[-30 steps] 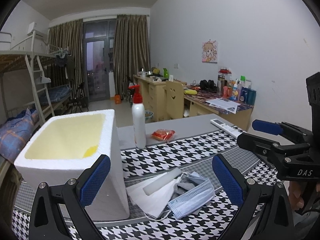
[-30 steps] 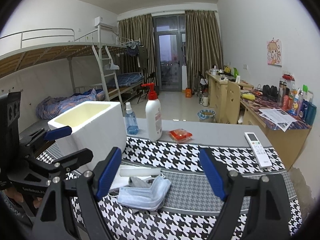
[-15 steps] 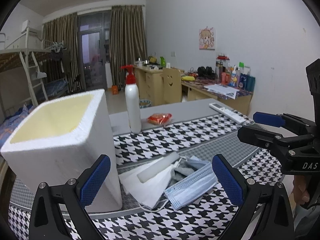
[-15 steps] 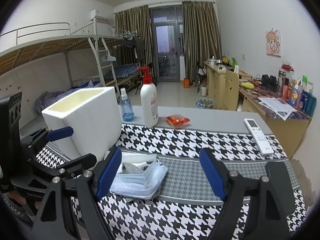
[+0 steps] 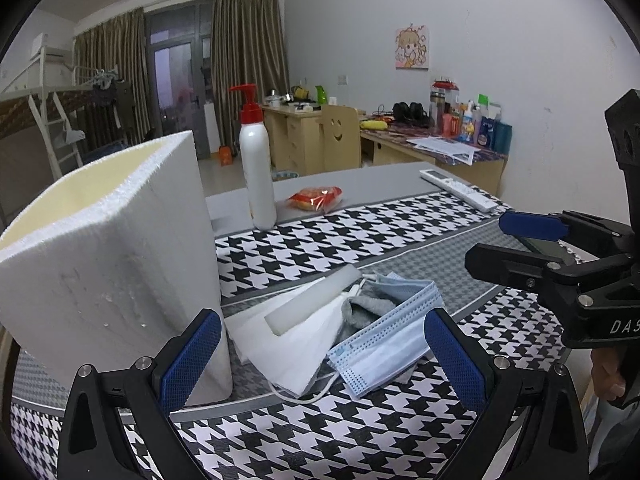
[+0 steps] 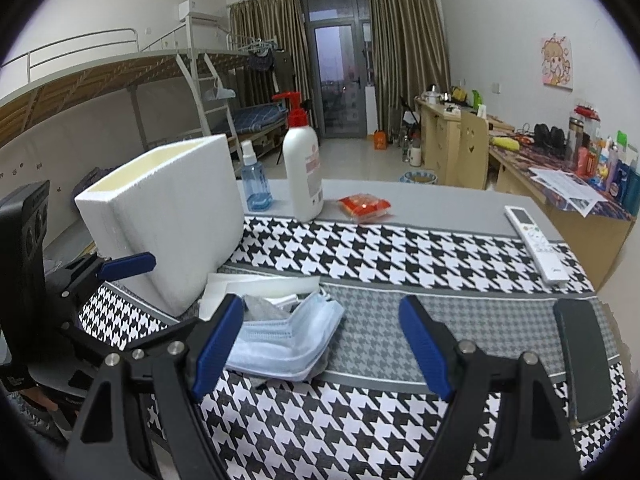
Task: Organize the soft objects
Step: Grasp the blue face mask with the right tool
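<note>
Houndstooth tablecloth (image 5: pixel 360 240), frame centre: blue mask (image 5: pixel 384 340) looks light, floppy; I'd pinch folded edge. Left gripper (image 5: pixel 320 356), right gripper (image 6: pixel 320 344) both spread wide, empty.

You had one foam box (image 6: pixel 168 216) on the counter (image 6: pixel 440 204), and beside it one pile of soft things: one blue face mask (image 5: pixel 384 340), one grey cloth (image 5: pixel 370 308), one white foam strip (image 5: pixel 314 300) and a sheet of white paper (image 5: pixel 288 344). You had two bottles, one white pump bottle (image 6: pixel 303 168) and one blue spray bottle (image 6: pixel 254 182). There was one red packet (image 6: pixel 364 205), one remote (image 6: pixel 536 244) and one phone (image 6: pixel 582 356).
</note>
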A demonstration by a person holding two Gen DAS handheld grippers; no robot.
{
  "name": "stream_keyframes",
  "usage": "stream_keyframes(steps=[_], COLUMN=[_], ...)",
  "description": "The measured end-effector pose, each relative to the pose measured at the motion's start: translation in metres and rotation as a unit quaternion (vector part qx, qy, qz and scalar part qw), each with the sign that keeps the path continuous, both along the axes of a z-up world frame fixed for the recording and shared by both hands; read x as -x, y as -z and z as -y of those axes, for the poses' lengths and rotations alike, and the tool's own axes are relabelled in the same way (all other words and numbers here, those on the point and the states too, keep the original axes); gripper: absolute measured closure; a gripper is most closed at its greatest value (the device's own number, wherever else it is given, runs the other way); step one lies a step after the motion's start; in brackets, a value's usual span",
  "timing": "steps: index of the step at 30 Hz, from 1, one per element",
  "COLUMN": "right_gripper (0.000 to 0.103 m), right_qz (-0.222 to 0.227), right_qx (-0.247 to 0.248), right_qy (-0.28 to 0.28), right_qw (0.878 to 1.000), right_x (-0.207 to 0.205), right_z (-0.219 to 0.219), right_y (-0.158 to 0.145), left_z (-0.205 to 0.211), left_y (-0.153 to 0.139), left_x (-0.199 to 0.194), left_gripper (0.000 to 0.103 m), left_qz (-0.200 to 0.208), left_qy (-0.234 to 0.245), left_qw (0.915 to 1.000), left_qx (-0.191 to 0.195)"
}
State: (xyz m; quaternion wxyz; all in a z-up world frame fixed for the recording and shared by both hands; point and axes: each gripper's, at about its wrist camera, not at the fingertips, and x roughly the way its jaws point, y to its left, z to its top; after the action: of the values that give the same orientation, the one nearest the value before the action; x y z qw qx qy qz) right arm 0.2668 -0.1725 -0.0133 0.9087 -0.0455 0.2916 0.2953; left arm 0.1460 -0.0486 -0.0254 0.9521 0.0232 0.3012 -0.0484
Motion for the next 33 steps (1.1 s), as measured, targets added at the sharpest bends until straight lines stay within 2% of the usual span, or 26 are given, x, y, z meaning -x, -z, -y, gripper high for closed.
stream_keyframes(steps=[19, 25, 28, 30, 31, 33], right_gripper=[0.020, 0.040, 0.045, 0.051, 0.057, 0.062], right_qz=[-0.046, -0.078, -0.092, -0.102, -0.108, -0.116], right_qx=[0.021, 0.030, 0.028, 0.029, 0.029, 0.032], right_qy=[-0.029, -0.043, -0.054, -0.060, -0.063, -0.065], right_qw=[0.998, 0.996, 0.994, 0.993, 0.992, 0.991], right_x=[-0.015, -0.022, -0.025, -0.026, -0.027, -0.028], right_z=[-0.017, -0.024, -0.027, -0.029, -0.030, -0.030], right_y=[0.024, 0.035, 0.040, 0.043, 0.044, 0.047], left_z=[-0.004, -0.003, -0.003, -0.004, -0.003, -0.002], left_y=[0.020, 0.025, 0.028, 0.031, 0.032, 0.031], left_x=[-0.011, -0.014, -0.018, -0.020, -0.020, -0.020], left_gripper=[0.001, 0.001, 0.001, 0.001, 0.001, 0.001], left_qz=[-0.037, -0.053, -0.062, -0.070, -0.073, -0.074], left_qy=[0.010, 0.023, 0.027, 0.030, 0.031, 0.034], left_qw=[0.9992, 0.9984, 0.9977, 0.9971, 0.9968, 0.9966], left_qx=[-0.007, -0.001, 0.005, 0.008, 0.009, 0.010])
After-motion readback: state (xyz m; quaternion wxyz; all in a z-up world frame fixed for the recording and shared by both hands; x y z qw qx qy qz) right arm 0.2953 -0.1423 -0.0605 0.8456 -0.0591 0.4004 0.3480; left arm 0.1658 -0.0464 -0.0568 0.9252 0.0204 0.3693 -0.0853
